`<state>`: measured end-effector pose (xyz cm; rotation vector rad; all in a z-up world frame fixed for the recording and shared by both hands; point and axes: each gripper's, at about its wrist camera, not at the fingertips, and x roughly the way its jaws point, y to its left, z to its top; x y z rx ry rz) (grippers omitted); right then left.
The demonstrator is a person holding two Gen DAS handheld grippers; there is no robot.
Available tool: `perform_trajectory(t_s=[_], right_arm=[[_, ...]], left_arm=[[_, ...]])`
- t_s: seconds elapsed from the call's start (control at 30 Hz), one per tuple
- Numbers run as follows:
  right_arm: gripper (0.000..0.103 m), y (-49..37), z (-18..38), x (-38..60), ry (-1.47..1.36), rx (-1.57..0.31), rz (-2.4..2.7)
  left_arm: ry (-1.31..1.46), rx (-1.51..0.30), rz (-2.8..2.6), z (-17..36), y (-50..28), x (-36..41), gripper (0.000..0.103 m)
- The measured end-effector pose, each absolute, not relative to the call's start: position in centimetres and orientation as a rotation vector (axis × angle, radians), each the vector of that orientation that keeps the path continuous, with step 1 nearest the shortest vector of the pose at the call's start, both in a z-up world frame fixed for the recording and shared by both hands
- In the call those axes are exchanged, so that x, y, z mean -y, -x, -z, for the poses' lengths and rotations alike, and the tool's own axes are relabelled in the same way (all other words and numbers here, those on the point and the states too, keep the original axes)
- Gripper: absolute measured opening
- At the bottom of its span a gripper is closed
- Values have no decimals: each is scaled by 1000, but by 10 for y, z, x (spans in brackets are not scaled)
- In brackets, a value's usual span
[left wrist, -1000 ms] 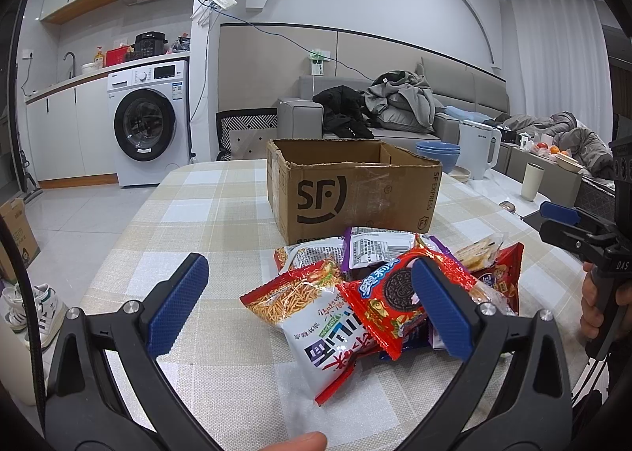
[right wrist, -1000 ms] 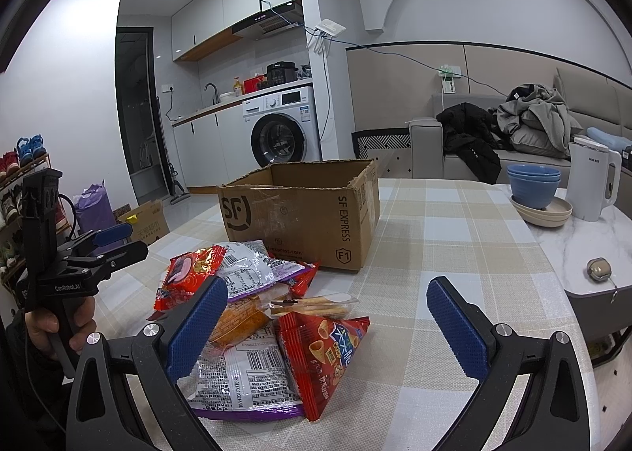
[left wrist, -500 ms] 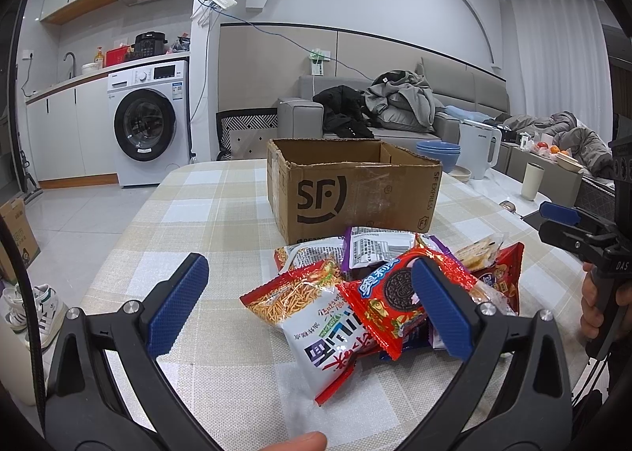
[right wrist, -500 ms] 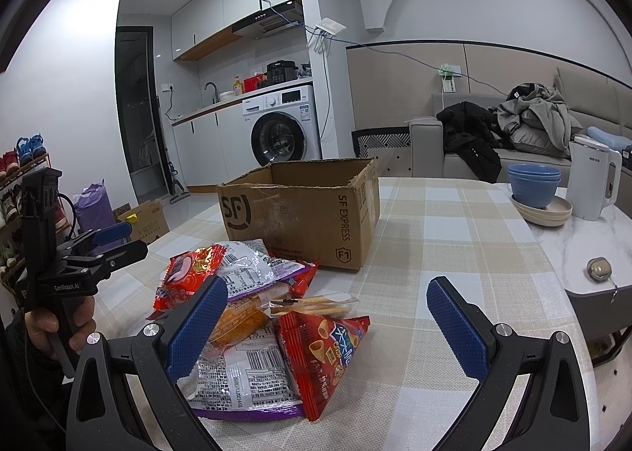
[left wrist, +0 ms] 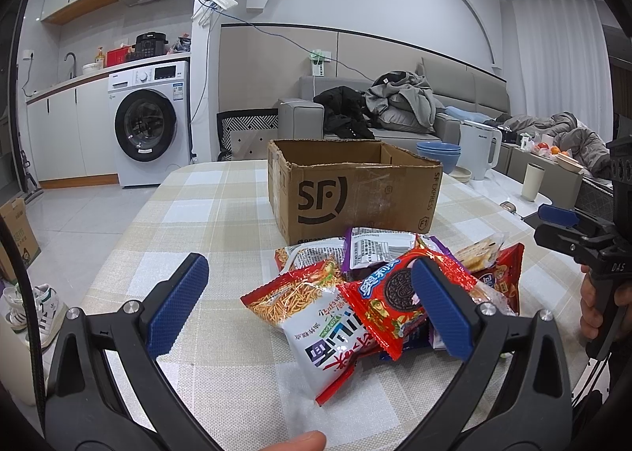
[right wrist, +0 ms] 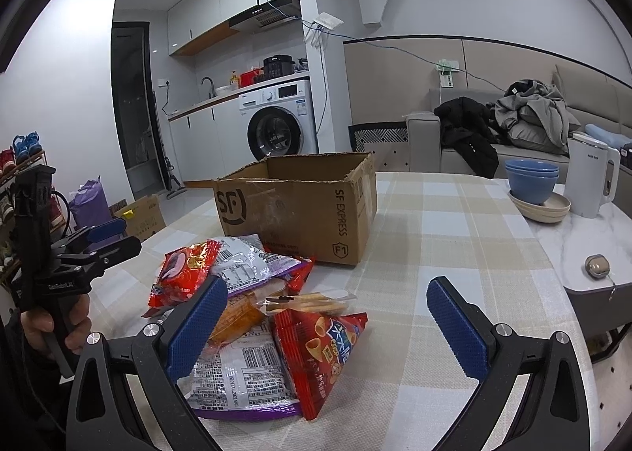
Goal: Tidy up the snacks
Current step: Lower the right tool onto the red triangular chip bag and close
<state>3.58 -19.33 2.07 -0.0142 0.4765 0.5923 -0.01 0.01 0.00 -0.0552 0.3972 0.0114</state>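
On the table (left wrist: 221, 222), near edge: my L gripper (left wrist: 308, 307) spread wide, empty, beside snack pile (left wrist: 379, 293); SF box (left wrist: 351, 190) just behind, toward centre. My R gripper (right wrist: 328, 326) also spread, empty, over pile's right side.

No change is seen between the earlier pictures and now. At most, the left gripper (right wrist: 114, 235) is shifted very slightly in the right wrist view; nothing among the snacks (left wrist: 379, 293) is displaced.
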Motion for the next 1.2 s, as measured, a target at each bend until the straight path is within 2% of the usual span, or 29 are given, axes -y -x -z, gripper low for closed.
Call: perform_trajectory(t_s=[0.77,1.2], right_arm=[[103,-44,-20,187,60,-533,-549],[103,-57,-3,177,127,-695,-532]], left_arm=[[36,-419,-14,0,-4,3,103],[38,-489,-45,7,-19,1,103]])
